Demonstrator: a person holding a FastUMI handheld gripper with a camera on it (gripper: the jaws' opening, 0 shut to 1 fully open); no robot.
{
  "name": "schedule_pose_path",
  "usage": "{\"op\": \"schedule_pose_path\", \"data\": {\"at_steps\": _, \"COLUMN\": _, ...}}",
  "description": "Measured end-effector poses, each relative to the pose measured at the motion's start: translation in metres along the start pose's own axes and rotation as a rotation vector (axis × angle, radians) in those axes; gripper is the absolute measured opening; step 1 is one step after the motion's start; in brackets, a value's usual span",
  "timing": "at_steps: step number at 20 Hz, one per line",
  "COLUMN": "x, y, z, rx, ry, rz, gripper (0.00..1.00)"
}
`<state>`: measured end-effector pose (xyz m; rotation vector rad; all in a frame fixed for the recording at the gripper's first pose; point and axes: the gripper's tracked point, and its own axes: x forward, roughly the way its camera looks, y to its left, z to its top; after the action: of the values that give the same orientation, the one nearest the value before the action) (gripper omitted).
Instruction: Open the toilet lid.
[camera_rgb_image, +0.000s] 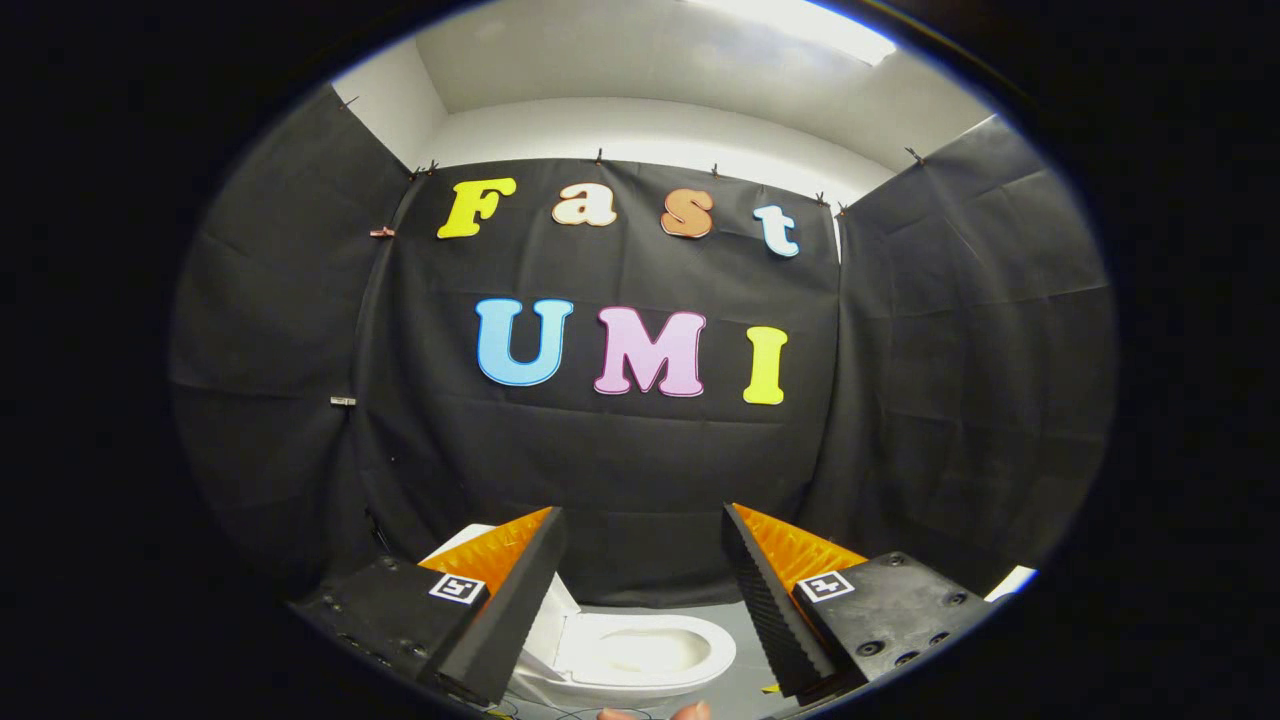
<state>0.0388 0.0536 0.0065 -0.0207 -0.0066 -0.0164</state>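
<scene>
Claw (640, 590) spread wide — toilet (640, 655) lid (545, 625) raised.

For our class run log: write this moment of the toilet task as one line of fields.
gripper: open, holding nothing | toilet: below, between fingers, bowl exposed | lid: appears raised beside bowl | backdrop: black cloth wall

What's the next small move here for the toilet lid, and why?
Probably none toward the lid: pull the gripper back. The toilet bowl already shows open between the spread fingers, and the white lid seems raised behind the left finger. The fingers hold nothing.
</scene>
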Motion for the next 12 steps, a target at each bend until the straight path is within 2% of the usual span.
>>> {"op": "schedule_pose_path", "data": {"at_steps": 12, "x": 0.0, "y": 0.0057, "z": 0.0011, "rx": -0.004, "ry": -0.002, "rz": 0.007, "gripper": 0.98}}
